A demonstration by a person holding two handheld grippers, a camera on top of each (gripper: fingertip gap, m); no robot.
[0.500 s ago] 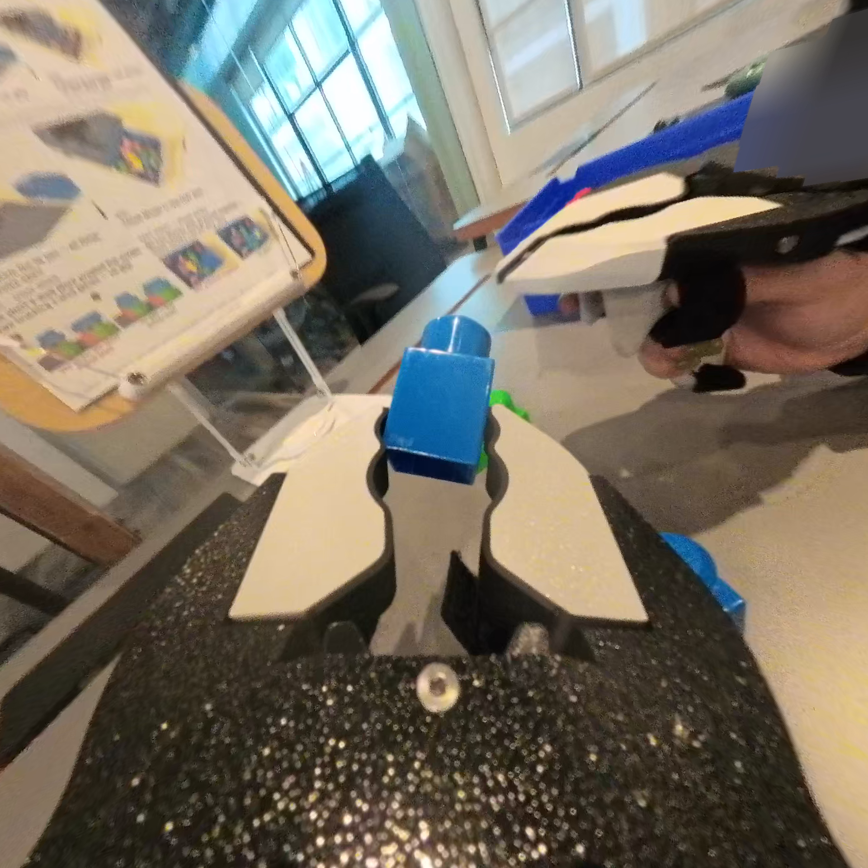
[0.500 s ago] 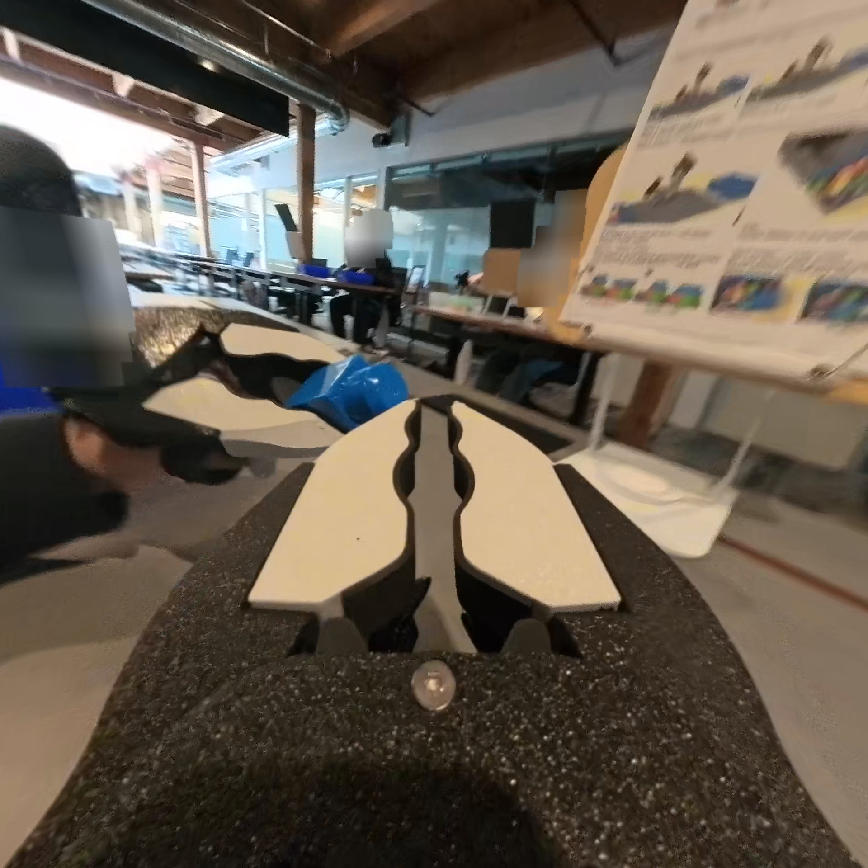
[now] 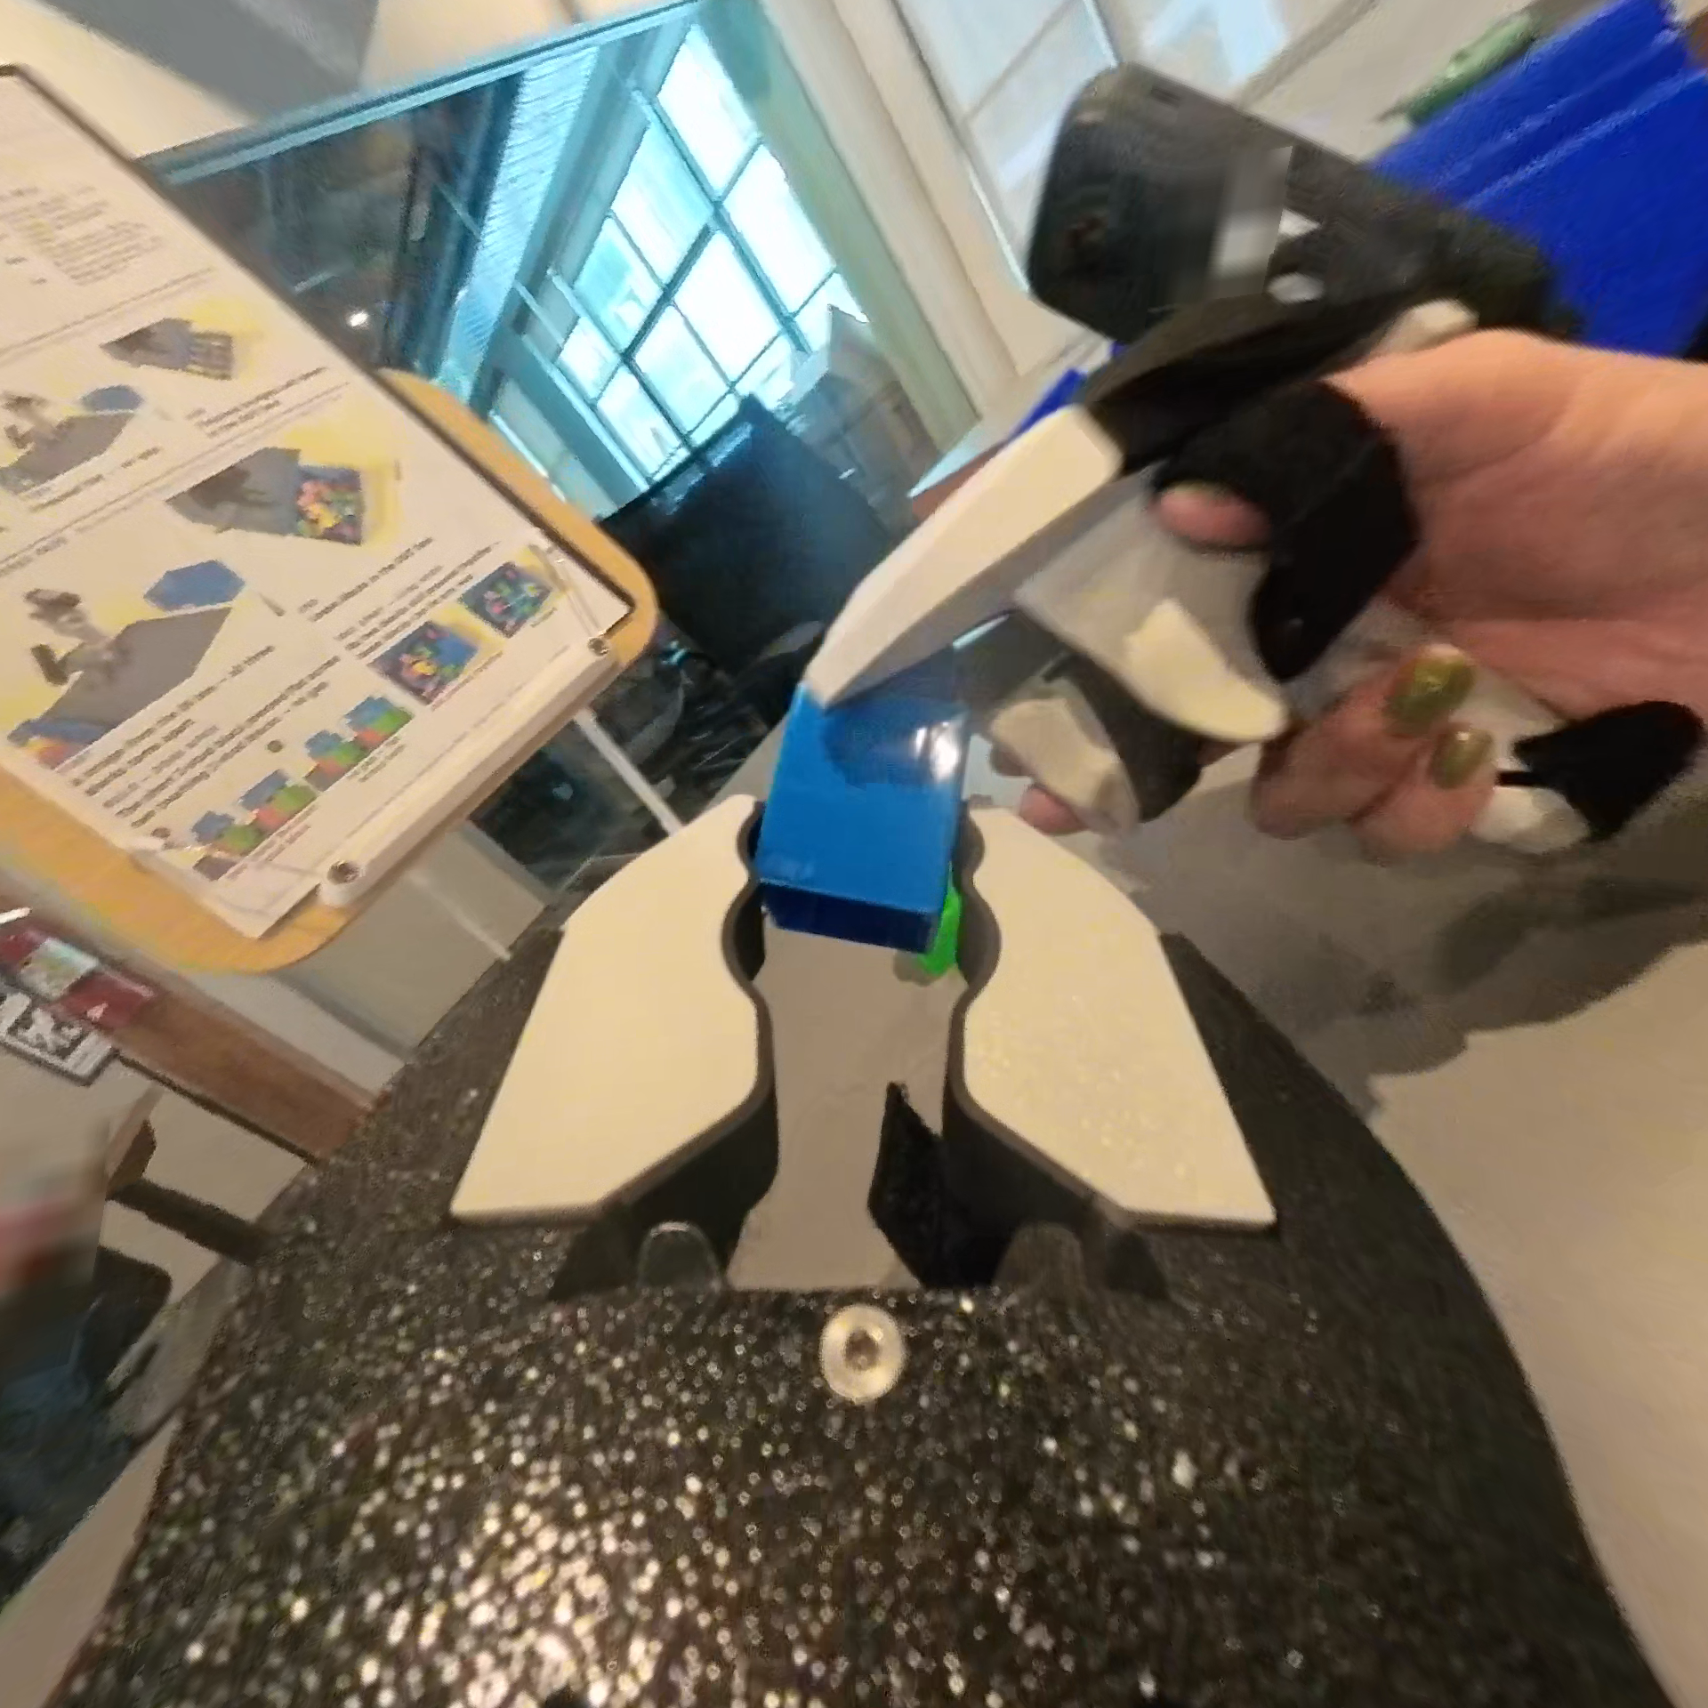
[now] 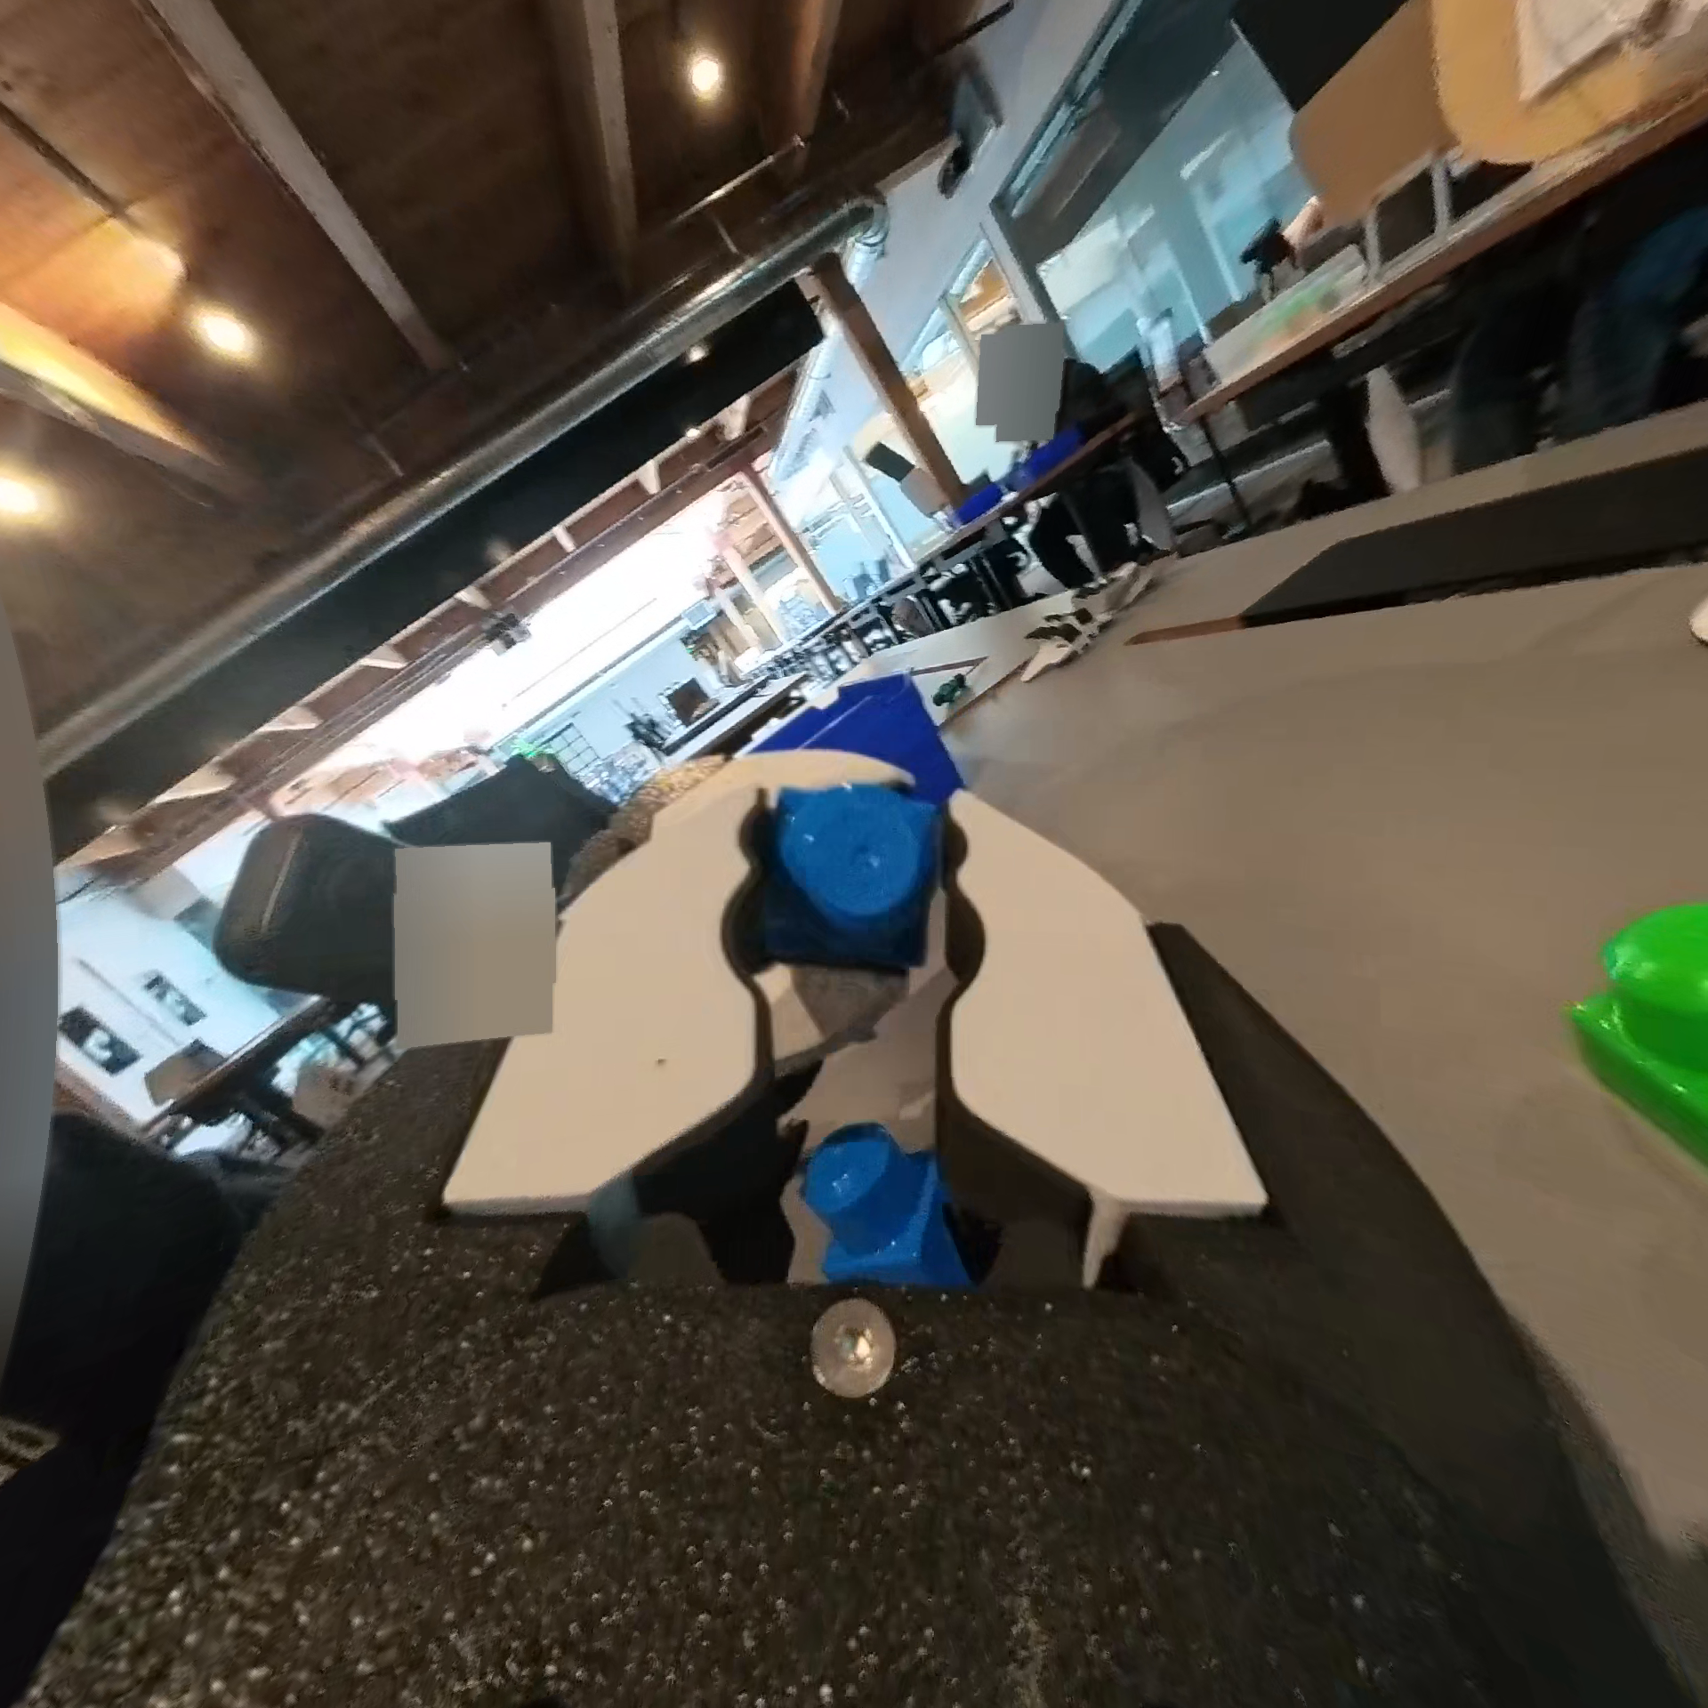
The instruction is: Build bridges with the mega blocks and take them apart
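Two grippers meet on one blue block (image 3: 860,832), held up off the grey table (image 3: 1525,1201). The left gripper (image 3: 864,887) has its white fingers (image 3: 647,1017) pressed against the block's lower sides, the open underside facing back toward its own camera and the long axis running away, forward and slightly up. The right gripper (image 3: 887,647) comes in from ahead and to the right, angled down onto the far, studded end. In the right wrist view that gripper (image 4: 846,887) is narrowed around the block (image 4: 846,883), the round stud pointing straight back at its lens, so the block lies dead ahead between its tips — both sets of jaws appear to grip it at once, at opposite ends. This looks like a handover or a pull-apart step, and it turns on that shared axis: whichever gripper lets go, the other should draw back along the block's length, not sideways. A second blue block (image 4: 883,1220) lies below the right gripper on the table, a green block (image 4: 1645,1017) to its right, and a green piece (image 3: 938,933) peeks from behind the held block.
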